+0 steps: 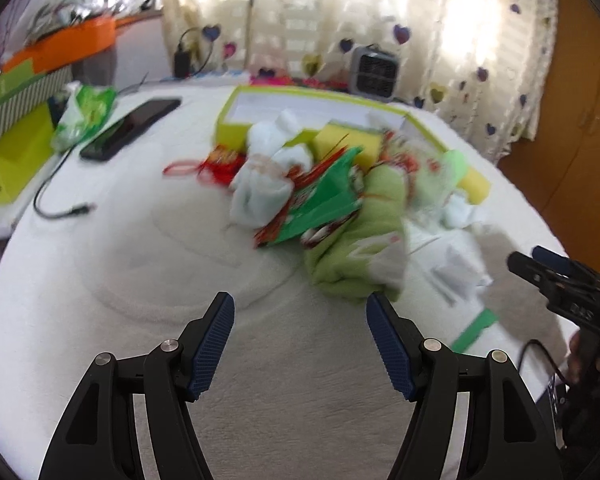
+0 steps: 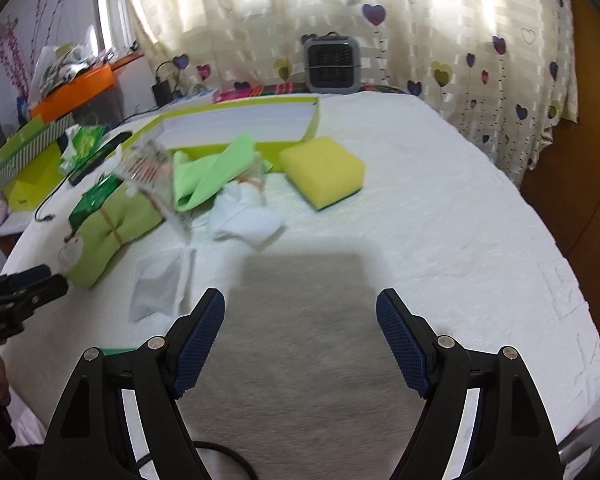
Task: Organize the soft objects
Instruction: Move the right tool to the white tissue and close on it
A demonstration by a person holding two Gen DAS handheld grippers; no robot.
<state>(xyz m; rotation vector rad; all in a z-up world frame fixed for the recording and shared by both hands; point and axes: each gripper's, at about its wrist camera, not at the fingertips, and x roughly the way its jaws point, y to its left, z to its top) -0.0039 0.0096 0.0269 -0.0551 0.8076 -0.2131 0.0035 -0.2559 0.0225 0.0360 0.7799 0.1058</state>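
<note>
Left gripper point(image 1: 300, 340) and right gripper point(image 2: 300, 336) both gape wide, empty, above white textured bed cover point(image 2: 440, 220); yellow rectangular foam sponge point(image 2: 322, 170) beside lime-green cardboard box point(image 2: 240, 120).

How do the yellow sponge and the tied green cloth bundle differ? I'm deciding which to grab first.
The yellow sponge is a firm-edged block lying apart on the white cover; the green cloth bundle is a rounded roll, cinched by a thin band, crowded against other items. The sponge lies ahead of the right gripper, the bundle further left, near the left gripper. Both lie outside the box.
</note>
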